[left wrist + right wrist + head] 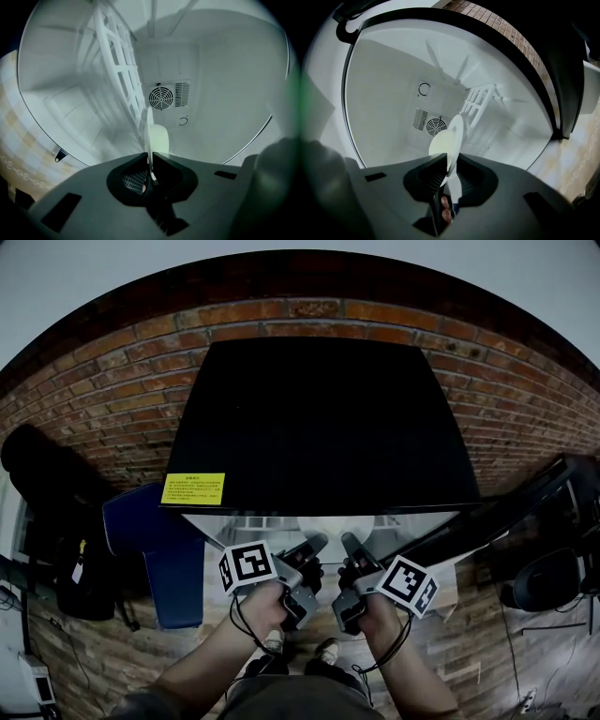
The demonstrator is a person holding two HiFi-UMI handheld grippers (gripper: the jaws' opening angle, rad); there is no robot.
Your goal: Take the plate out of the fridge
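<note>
A white plate (151, 136) stands on edge inside the white fridge (319, 418), held from both sides. In the left gripper view its rim runs straight down between the jaws, and my left gripper (149, 158) is shut on it. In the right gripper view the same plate (451, 138) tilts slightly, and my right gripper (452, 160) pinches its lower rim. The head view shows the left gripper (312, 547) and the right gripper (352, 549) side by side, reaching under the fridge's black top into the open compartment. From there the plate is mostly hidden.
A white wire shelf (117, 70) leans inside the fridge, and a round fan vent (161, 98) sits on the back wall. The open black door (487, 512) swings out at right. A blue seat (159, 540) stands left of the fridge, against a brick wall.
</note>
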